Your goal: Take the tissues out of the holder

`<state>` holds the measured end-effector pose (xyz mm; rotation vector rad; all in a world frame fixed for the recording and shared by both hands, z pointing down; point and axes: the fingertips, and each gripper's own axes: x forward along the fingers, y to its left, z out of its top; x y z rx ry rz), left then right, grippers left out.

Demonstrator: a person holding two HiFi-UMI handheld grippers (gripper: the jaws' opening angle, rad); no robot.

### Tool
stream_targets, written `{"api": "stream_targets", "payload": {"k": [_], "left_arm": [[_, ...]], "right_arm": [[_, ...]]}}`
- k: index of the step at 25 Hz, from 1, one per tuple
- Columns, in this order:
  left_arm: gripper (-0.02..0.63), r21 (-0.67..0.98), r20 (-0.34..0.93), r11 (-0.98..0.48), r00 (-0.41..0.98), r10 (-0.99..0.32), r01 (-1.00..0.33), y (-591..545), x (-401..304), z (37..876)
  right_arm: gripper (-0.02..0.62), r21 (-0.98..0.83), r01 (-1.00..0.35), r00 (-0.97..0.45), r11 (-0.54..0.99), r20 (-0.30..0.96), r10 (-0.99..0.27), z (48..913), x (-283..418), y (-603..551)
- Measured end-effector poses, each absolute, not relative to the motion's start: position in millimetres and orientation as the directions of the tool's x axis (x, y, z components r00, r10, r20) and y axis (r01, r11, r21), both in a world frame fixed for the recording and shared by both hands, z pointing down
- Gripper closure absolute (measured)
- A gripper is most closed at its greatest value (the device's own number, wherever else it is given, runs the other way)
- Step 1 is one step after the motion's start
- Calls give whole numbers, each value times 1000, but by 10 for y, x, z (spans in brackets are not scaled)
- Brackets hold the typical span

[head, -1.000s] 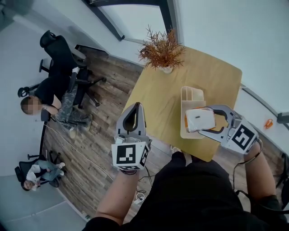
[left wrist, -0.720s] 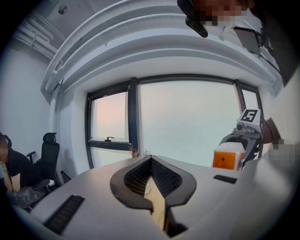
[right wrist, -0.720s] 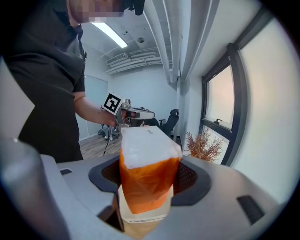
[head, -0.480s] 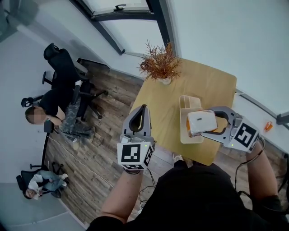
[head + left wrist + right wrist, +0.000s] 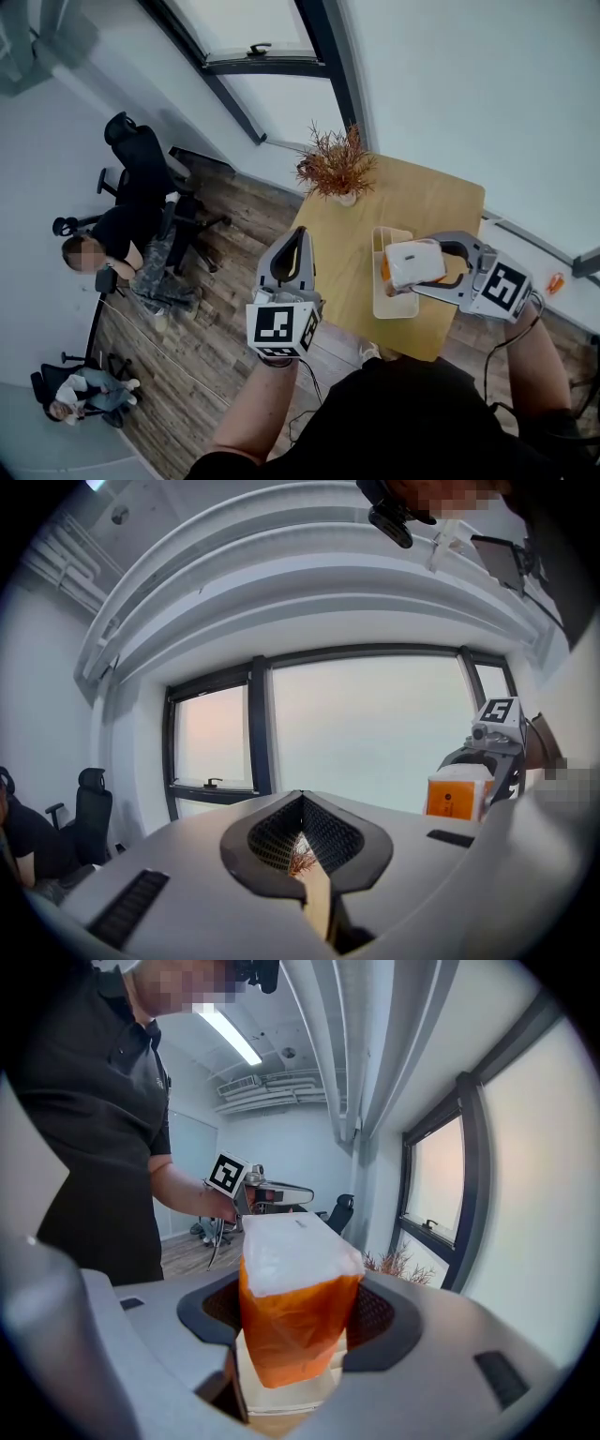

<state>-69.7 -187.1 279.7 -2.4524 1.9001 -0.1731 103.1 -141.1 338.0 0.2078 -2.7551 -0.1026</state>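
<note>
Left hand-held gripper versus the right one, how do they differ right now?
The left hand-held gripper is shut and empty; the right hand-held gripper is shut on the tissue pack. The left hangs over the floor beside the table; the right is above the holder. Both carry marker cubes.

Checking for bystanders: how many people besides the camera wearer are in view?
2: one person seated beside the black office chair at left, another person seated in the lower-left corner. More may be hidden off-frame.
</note>
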Motion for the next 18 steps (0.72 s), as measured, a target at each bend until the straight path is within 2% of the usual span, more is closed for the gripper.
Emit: {"api": "stream_targets", "payload": {"k": [18], "left_arm": [[601,-126,-3,-233,235,-972,-964,-1819,-743,2450]], "right_arm": [[313,123,-124,-938,985,311,-156,3057,1006,-1419]]}}
